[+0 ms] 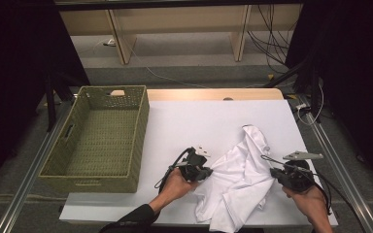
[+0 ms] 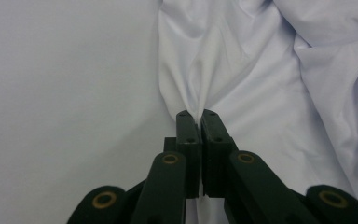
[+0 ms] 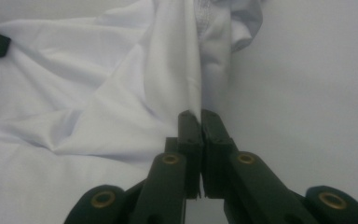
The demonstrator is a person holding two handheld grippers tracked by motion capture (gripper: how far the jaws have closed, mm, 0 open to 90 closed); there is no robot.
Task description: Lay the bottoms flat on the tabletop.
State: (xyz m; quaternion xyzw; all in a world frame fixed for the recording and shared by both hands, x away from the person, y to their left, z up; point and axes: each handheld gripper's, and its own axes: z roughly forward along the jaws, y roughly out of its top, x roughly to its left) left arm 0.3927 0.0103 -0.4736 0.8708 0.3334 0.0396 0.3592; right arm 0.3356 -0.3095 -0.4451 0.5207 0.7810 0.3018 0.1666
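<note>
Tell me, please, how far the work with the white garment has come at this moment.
Done: both grasps. The left hand-held gripper and the right hand-held gripper are each shut on a fold of the white garment. In hand: the garment lies crumpled on the white table cover, pinched at its two sides. Left: it is not yet spread or folded, and the green woven basket beside it holds nothing.

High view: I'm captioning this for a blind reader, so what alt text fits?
A person's two black tongs, left and right, pinch opposite edges of a crumpled white cloth garment on a white table cover. An empty green woven basket sits left.
</note>
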